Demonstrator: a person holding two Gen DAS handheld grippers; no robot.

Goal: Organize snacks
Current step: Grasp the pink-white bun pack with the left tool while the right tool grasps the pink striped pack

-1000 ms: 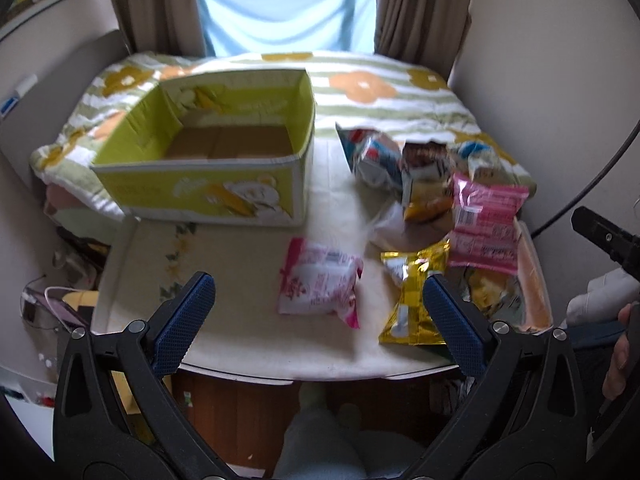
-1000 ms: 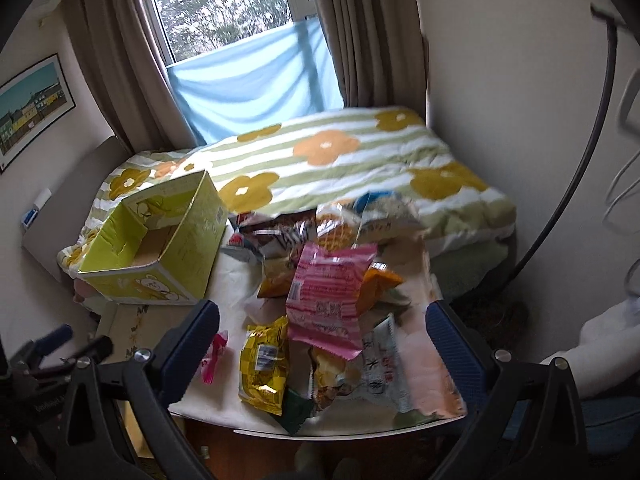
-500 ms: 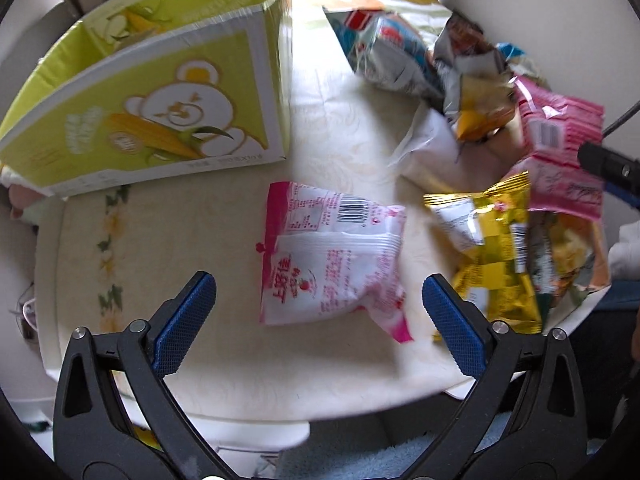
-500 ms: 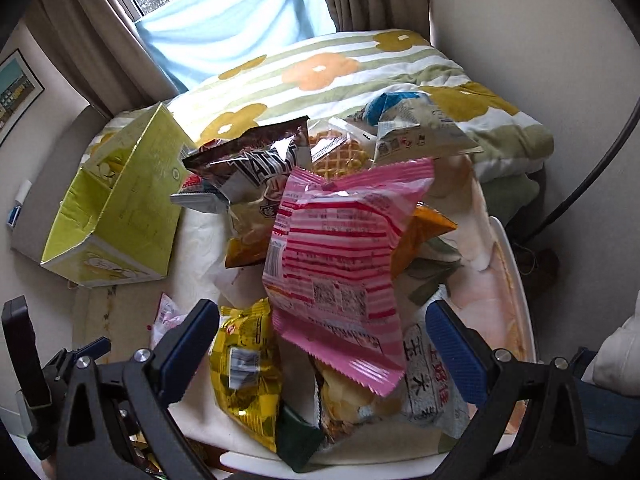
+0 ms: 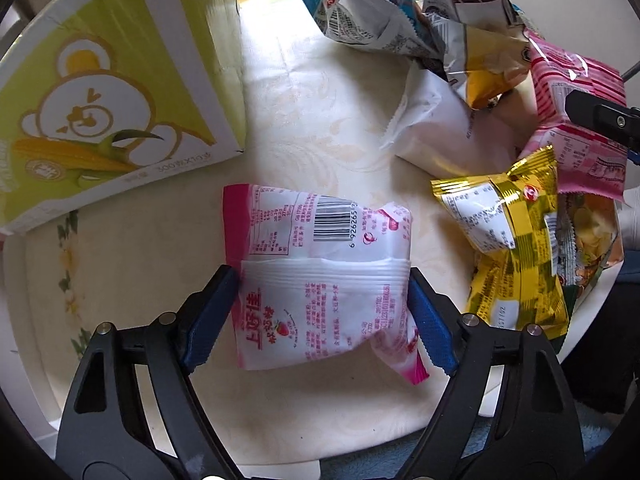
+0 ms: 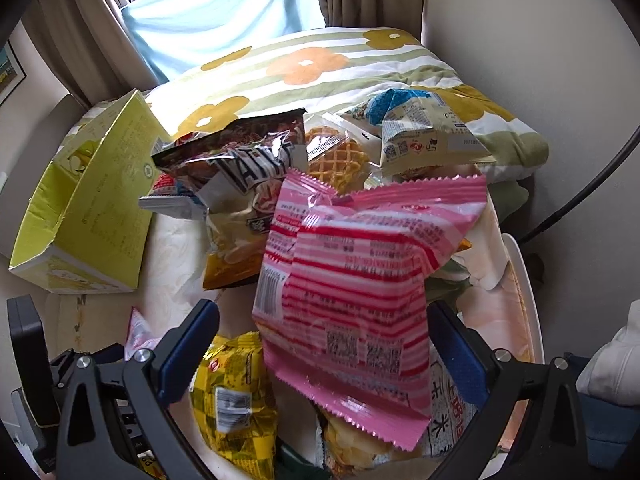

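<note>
Snacks are what I'm sorting, and the white-and-pink packet point(image 5: 320, 276) is my first pick. A second ago my left gripper point(image 5: 322, 312) hung high with the whole table point(image 5: 132, 248) in view and its jaws spread wide; since then I have dropped onto the packet and the jaws have just been closing, so both blue pads now touch its side edges, though I judge the grip barely begun. The packet lies flat on the table, its barcode end toward twelve o'clock from my pads, and the green box point(image 5: 116, 92) sits at ten o'clock, ready to receive it. My right gripper point(image 6: 324, 350) has come down too and stands wide apart over the striped pink bag point(image 6: 360, 280), which spreads toward twelve o'clock, pads clear of it.
</note>
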